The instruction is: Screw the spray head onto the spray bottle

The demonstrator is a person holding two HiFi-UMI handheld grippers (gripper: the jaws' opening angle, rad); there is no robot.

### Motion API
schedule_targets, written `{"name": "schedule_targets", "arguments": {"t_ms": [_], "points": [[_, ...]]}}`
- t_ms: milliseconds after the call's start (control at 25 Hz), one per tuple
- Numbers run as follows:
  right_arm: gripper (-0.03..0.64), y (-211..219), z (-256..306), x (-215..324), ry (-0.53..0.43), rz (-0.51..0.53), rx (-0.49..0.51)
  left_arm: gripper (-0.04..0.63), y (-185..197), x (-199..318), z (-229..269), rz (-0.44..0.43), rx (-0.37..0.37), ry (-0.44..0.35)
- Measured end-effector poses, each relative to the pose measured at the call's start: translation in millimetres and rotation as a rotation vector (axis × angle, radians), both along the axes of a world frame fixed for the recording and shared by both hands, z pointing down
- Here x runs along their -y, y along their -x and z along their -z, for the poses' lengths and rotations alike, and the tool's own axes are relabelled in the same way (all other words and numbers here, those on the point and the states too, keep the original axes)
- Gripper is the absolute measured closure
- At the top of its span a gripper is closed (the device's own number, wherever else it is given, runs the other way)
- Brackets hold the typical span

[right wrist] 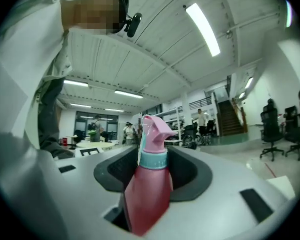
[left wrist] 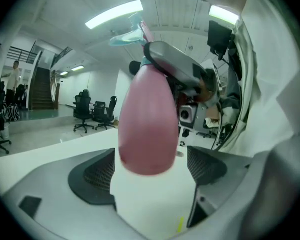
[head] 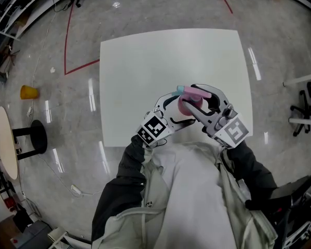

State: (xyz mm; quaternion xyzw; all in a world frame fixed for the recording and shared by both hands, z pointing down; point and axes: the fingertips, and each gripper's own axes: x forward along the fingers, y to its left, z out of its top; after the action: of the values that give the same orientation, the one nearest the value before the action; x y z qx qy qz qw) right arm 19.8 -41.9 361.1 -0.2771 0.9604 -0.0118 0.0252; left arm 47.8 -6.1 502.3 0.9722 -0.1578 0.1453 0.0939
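Observation:
A pink spray bottle (head: pixel 189 104) is held in the air above the near edge of the white table (head: pixel 145 61). My left gripper (head: pixel 180 110) is shut on the bottle's lower body, and in the left gripper view the white base (left wrist: pixel 152 189) sits tight between the pads, which meet at the left gripper (left wrist: pixel 152 171). The pink spray head (right wrist: pixel 155 129) with its teal collar (right wrist: pixel 154 159) sits on the bottle's neck. My right gripper (right wrist: pixel 154 169) straddles that collar, with a black pad close on each side and a thin gap, so it is open. The right gripper (head: pixel 199 100) comes in from the right.
On the floor at left lie a yellow cup (head: pixel 29 92), a round side table (head: pixel 7 141) and a black stool (head: pixel 38 136). Red tape (head: pixel 67 45) marks the floor. Office chairs (head: pixel 308 113) stand at right. People are far off in both gripper views.

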Motion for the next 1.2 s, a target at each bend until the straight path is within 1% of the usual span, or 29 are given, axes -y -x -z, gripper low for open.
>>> {"name": "schedule_targets", "arguments": {"t_ms": [40, 120, 200, 240, 320, 360, 400, 440, 480, 560, 640, 680, 760, 840, 880, 920, 1000, 1080, 1200], "points": [[0.442, -9, -5, 11, -0.01, -0.062, 0.0, 0.15, 5, -1, -12, 0.005, 0.022, 0.018], [0.442, -24, -32, 34, 0.011, -0.166, -0.025, 0.15, 17, -1, -35, 0.046, 0.044, 0.062], [0.45, -38, -71, 50, 0.055, -0.237, -0.066, 0.152, 22, -1, -51, 0.109, 0.033, 0.112], [0.453, -45, -90, 55, 0.062, -0.274, -0.092, 0.152, 22, -2, -56, 0.135, 0.023, 0.134], [0.459, -57, -113, 60, 0.032, -0.367, -0.143, 0.153, 19, -6, -59, 0.171, 0.007, 0.161], [0.46, -57, -119, 62, 0.013, -0.405, -0.15, 0.154, 22, -6, -59, 0.19, -0.001, 0.163], [0.46, -52, -122, 65, 0.004, -0.425, -0.142, 0.205, 27, -5, -59, 0.218, -0.01, 0.162], [0.463, -43, -124, 67, 0.004, -0.426, -0.123, 0.28, 35, -1, -59, 0.254, -0.021, 0.16], [0.465, -33, -127, 69, 0.005, -0.414, -0.106, 0.334, 44, 3, -60, 0.297, -0.037, 0.16], [0.466, -18, -134, 73, 0.0, -0.383, -0.094, 0.417, 57, 12, -61, 0.387, -0.075, 0.169], [0.468, -16, -142, 74, -0.001, -0.371, -0.079, 0.524, 67, 21, -64, 0.467, -0.101, 0.182], [0.468, -18, -144, 74, 0.003, -0.374, -0.066, 0.565, 71, 24, -66, 0.495, -0.106, 0.188], [0.468, -24, -143, 74, 0.008, -0.386, -0.045, 0.575, 76, 27, -68, 0.521, -0.1, 0.196], [0.466, -30, -142, 72, -0.003, -0.392, -0.032, 0.575, 74, 27, -71, 0.522, -0.087, 0.197], [0.443, -34, -142, 70, -0.003, -0.39, -0.023, 0.575, 70, 27, -72, 0.52, -0.081, 0.194], [0.393, -39, -143, 68, 0.002, -0.387, -0.017, 0.575, 66, 27, -73, 0.518, -0.075, 0.19], [0.385, -52, -144, 62, 0.024, -0.393, -0.013, 0.575, 60, 26, -72, 0.513, -0.065, 0.181], [0.377, -67, -148, 53, 0.049, -0.414, -0.039, 0.575, 60, 24, -71, 0.507, -0.057, 0.176], [0.377, -84, -164, 36, 0.094, -0.441, -0.143, 0.575, 64, 23, -72, 0.51, -0.053, 0.178]]}}
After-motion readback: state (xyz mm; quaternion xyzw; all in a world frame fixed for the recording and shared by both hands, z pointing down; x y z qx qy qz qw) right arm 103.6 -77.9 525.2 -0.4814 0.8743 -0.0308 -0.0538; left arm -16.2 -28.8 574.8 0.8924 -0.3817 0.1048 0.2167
